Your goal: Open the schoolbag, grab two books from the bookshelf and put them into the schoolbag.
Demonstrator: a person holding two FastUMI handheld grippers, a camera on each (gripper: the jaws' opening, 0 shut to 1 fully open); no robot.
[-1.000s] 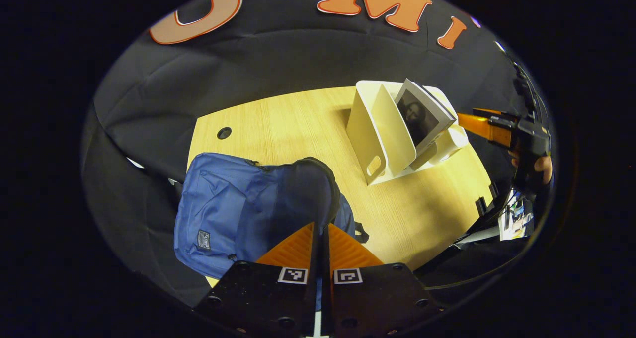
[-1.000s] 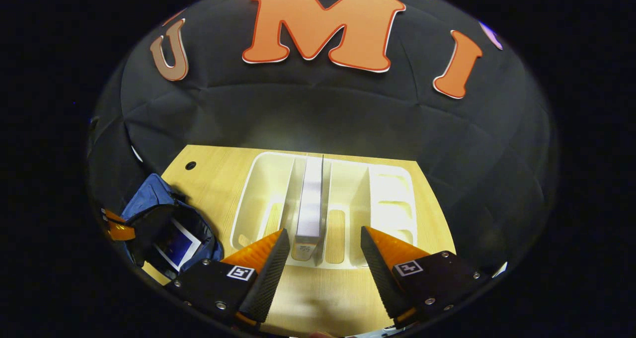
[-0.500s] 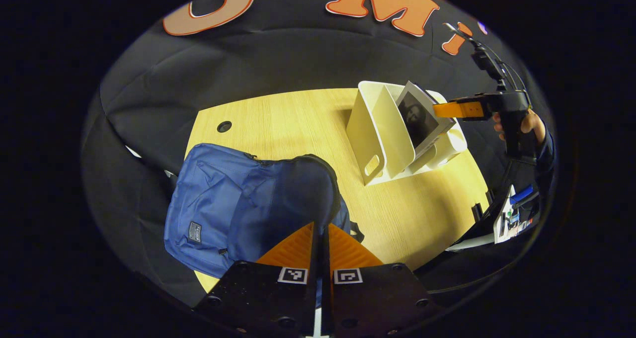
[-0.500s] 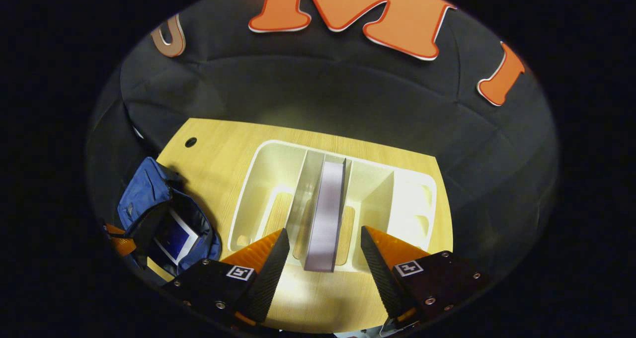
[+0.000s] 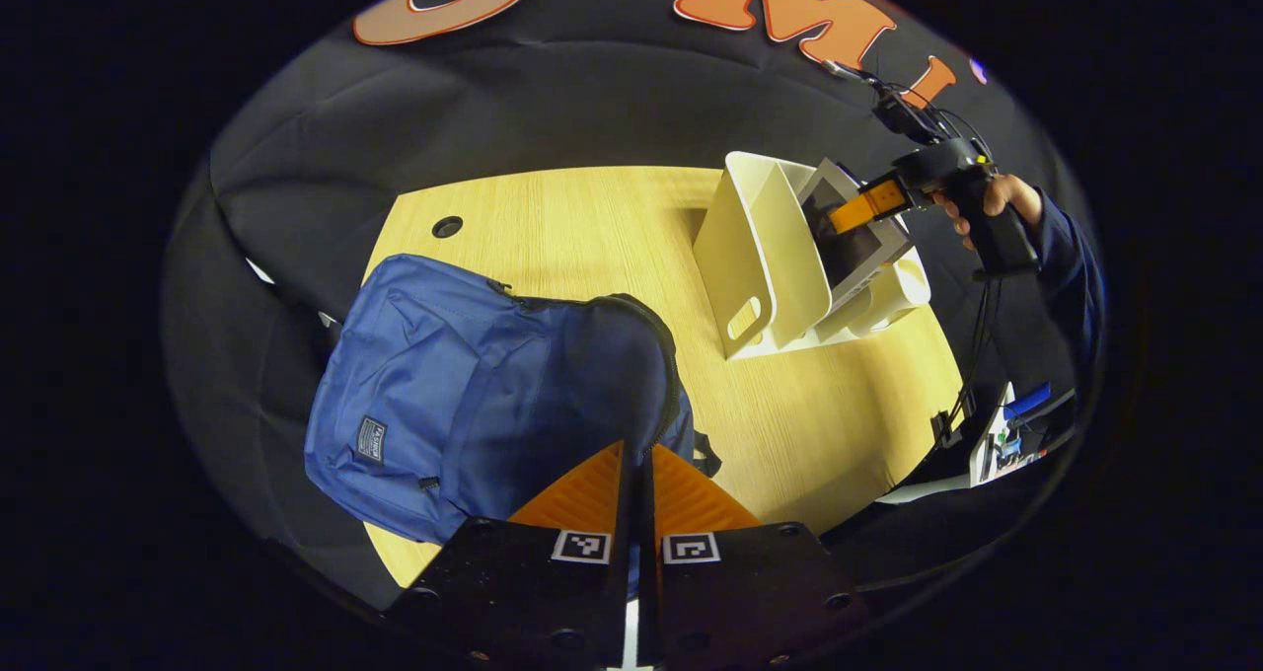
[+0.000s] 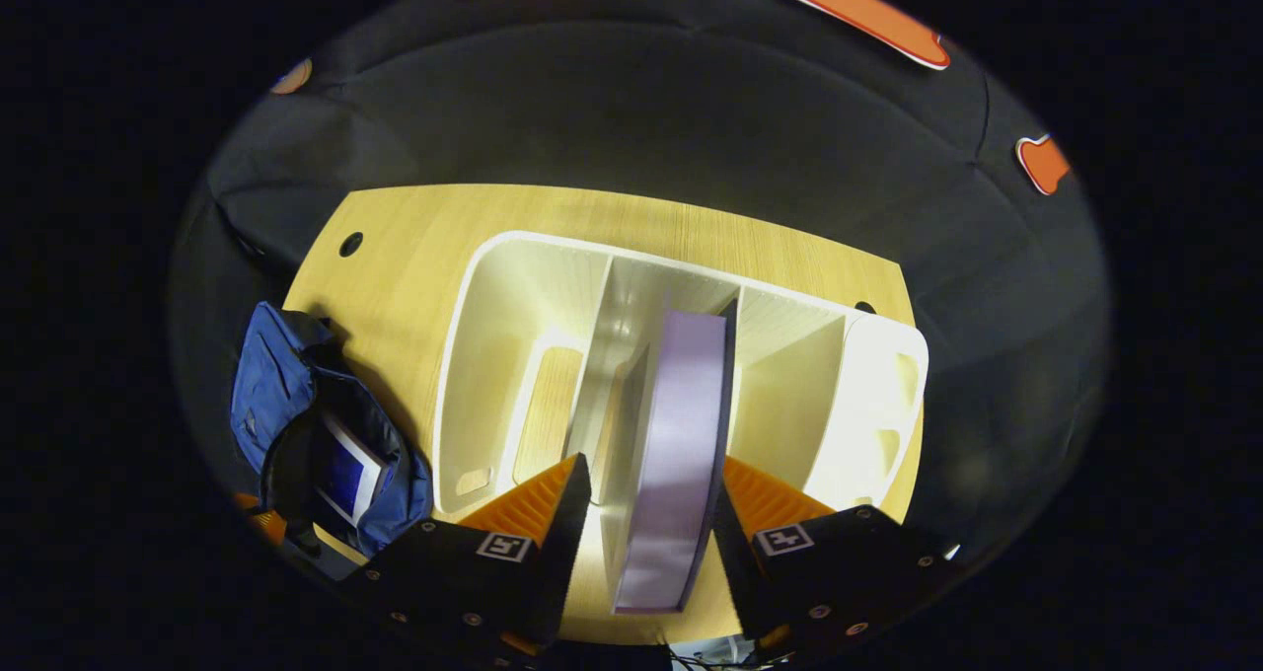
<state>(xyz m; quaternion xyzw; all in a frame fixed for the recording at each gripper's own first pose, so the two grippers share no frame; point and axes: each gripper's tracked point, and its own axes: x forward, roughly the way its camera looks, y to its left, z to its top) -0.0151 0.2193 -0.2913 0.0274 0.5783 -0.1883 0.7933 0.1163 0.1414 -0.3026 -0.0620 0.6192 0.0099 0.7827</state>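
The open right gripper [image 6: 646, 513] has been brought down astride the book [image 6: 676, 444] in the bookshelf [image 6: 493, 355], so closing is judged next.

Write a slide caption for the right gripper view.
Right gripper open around the upright book in the white bookshelf.

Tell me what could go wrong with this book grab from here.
The right hand-held gripper straddles the grey-edged book with its jaws open; the book leans on a divider of the white plastic bookshelf, so closing may pinch the divider or drag the shelf. The blue fabric schoolbag may sag if the left hand-held gripper slips.
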